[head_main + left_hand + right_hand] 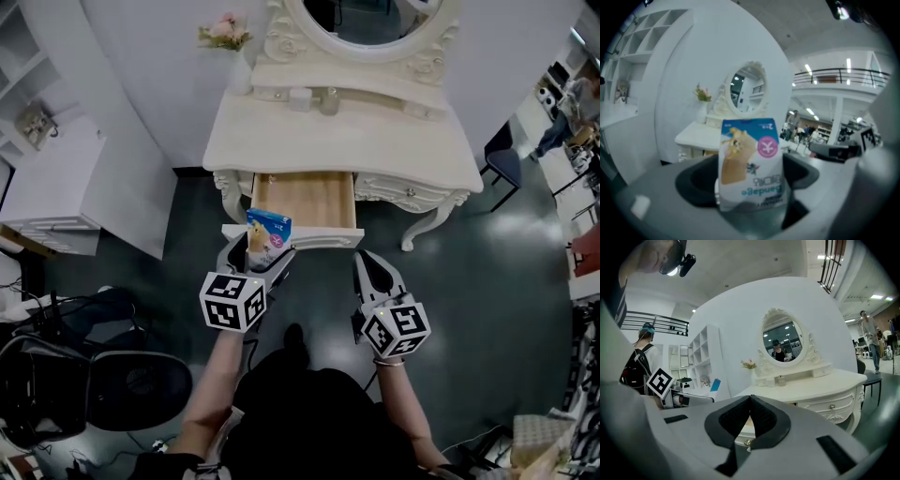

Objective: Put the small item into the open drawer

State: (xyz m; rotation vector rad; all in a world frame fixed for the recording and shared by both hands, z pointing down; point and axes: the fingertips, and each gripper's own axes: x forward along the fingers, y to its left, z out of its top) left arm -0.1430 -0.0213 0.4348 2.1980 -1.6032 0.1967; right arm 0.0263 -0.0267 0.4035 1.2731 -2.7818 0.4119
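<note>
Head view: the left gripper (255, 255) is clamping a small snack packet (269, 230) upright, just over the left end of the open drawer's (309, 202) front edge. The right gripper (372, 259) is hanging over the dark floor (319, 300) beside the drawer's front right corner, well apart from the left one.

Left gripper view: only here is the packet (750, 161) showing its face. It has a blue top band, a white body, a tan bar pictured on the left, a round pink badge on the right, and teal lettering reading upside down. Both dark pads (696, 180) are pressing its lower sides.

Right gripper view: the right gripper (750, 401) jaws are meeting at their tips, with nothing between them. This view alone is catching the dressing table (825, 385) from the side, a round knob (831, 406) on its right small drawer, the oval mirror (783, 338), and the blue tip of the packet (715, 384) off to the left.

The drawer's wooden bottom is lying bare in the head view. The tabletop (337, 141) behind it is carrying nothing along its front edge; small bottles (314, 98) are sitting on the shelf under the mirror, and flowers (223, 33) are at the back left corner. A white shelf unit (52, 178) is standing left of the table, and a black office chair (103, 384) is near the person's left arm.
</note>
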